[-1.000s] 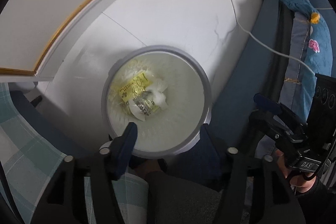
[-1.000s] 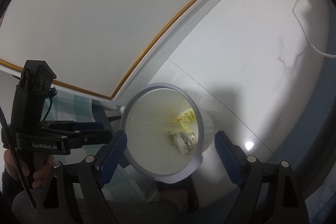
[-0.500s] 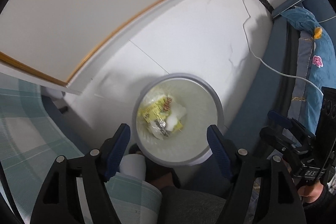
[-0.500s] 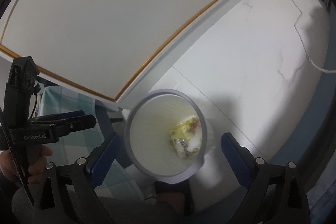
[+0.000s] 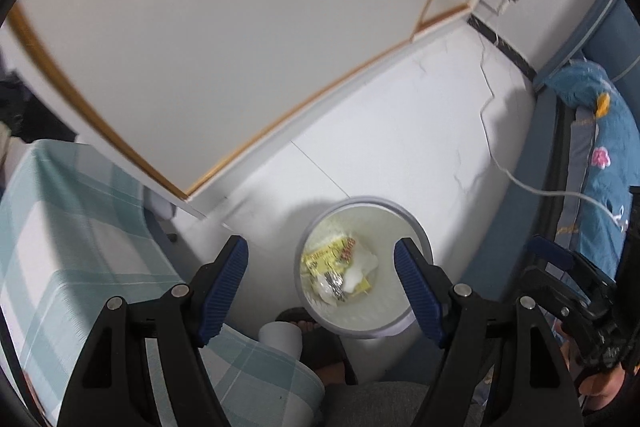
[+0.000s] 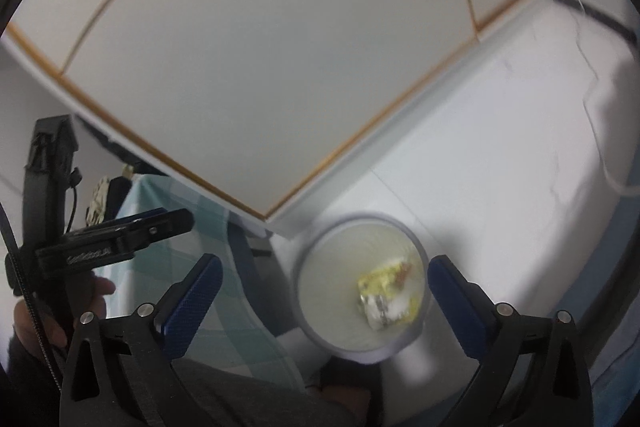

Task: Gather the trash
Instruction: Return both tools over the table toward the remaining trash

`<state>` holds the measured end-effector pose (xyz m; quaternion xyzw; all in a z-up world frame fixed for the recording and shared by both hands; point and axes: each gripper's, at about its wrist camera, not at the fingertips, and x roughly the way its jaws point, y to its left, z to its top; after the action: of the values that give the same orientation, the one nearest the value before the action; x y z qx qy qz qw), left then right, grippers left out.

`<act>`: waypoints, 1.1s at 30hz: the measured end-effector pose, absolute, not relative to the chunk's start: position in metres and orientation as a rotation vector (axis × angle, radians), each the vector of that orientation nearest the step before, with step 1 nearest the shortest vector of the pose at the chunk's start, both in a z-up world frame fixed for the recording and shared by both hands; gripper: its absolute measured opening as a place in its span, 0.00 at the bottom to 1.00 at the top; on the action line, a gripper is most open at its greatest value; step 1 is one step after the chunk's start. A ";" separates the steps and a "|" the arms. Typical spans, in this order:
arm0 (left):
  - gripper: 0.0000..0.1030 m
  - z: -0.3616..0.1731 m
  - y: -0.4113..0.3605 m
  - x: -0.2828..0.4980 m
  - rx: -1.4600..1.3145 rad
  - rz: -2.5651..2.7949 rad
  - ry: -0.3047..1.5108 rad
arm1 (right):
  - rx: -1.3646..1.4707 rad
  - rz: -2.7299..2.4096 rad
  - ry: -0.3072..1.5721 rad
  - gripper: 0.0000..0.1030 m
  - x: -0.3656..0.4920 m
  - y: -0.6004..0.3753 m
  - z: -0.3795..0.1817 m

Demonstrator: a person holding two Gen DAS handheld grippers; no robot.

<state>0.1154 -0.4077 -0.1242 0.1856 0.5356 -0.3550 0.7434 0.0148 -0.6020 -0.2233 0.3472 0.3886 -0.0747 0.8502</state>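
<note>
White floor carries the trash bin (image 5: 416,231), trash (image 5: 340,269) inside; left gripper (image 5: 320,275) and right gripper (image 6: 324,301) have jaws apart, empty, so a careless swing could tip it

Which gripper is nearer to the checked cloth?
Left. The left gripper hangs at the edge of the checked cloth, one finger over it. The right gripper is on the other side of the white bin, toward the blue pillow.

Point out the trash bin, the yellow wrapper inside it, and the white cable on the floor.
trash bin (image 5: 416,223), left wrist view, on its grey rim.
yellow wrapper (image 5: 326,257), left wrist view, on its printed face.
white cable (image 5: 490,143), left wrist view, mid-length.
</note>
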 end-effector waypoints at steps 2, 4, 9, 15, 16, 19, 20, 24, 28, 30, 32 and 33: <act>0.70 -0.113 -0.398 0.116 0.363 -0.751 1.145 | 0.700 -0.156 0.798 1.00 0.017 -0.598 -0.210; 0.70 -0.102 -0.386 0.118 0.309 -0.717 1.121 | 0.683 -0.157 0.780 1.00 0.018 -0.594 -0.198; 0.70 -0.071 -0.350 0.119 0.211 -0.644 1.015 | 0.625 -0.123 0.713 1.00 0.022 -0.576 -0.161; 0.70 -0.037 -0.292 0.121 0.123 -0.541 0.905 | 0.534 -0.031 0.644 1.00 0.033 -0.537 -0.115; 0.70 -0.033 -0.283 0.121 0.114 -0.534 0.887 | 0.526 -0.012 0.637 1.00 0.035 -0.530 -0.110; 0.70 -0.018 -0.252 0.113 0.097 -0.487 0.803 | 0.489 0.054 0.607 1.00 0.041 -0.501 -0.091; 0.70 -0.015 -0.243 0.111 0.089 -0.476 0.788 | 0.478 0.071 0.601 1.00 0.043 -0.492 -0.088; 0.70 -0.002 -0.199 0.110 0.061 -0.390 0.738 | 0.426 0.139 0.599 1.00 0.051 -0.451 -0.079; 0.70 0.004 -0.157 0.109 0.025 -0.316 0.698 | 0.383 0.196 0.600 1.00 0.057 -0.413 -0.072; 0.70 0.007 -0.141 0.109 0.008 -0.290 0.688 | 0.374 0.224 0.606 1.00 0.062 -0.397 -0.070; 0.70 0.009 -0.121 0.109 -0.014 -0.255 0.683 | 0.368 0.252 0.604 1.00 0.066 -0.381 -0.069; 0.70 0.009 -0.114 0.109 -0.021 -0.240 0.682 | 0.361 0.265 0.604 1.00 0.067 -0.373 -0.068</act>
<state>0.1093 -0.1135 0.0086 -0.0103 0.3338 -0.1173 0.9353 0.0674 -0.3727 -0.0679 0.1765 0.2948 0.1294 0.9302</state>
